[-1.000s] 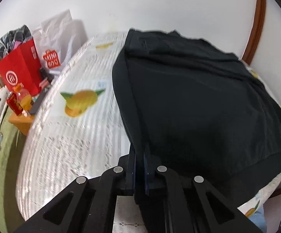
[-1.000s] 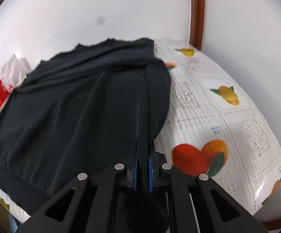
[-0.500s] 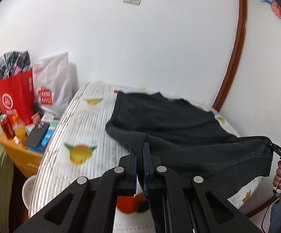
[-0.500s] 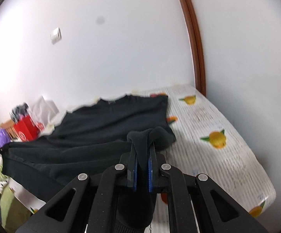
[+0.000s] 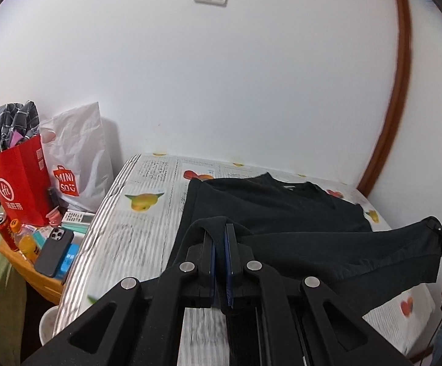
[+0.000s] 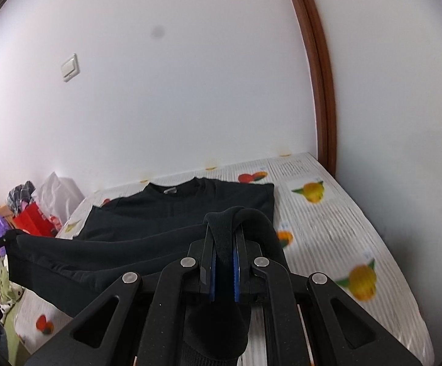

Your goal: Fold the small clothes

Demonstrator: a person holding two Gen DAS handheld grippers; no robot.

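Two corners of the black knit T-shirt (image 5: 269, 213) are pinched, one in my left gripper (image 5: 220, 244), one in my right gripper (image 6: 224, 244). Since a second ago I have raised its hem off the fruit-print counter (image 5: 147, 213); collar end still lies flat, ready for folding over.

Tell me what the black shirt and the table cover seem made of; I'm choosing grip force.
Black shirt: soft matte knit, likely cotton jersey; it drapes and sags between the left gripper and right gripper, with a ribbed hem. Table cover: looks like glossy plastic or oilcloth, printed with fruit, judging by its sheen.
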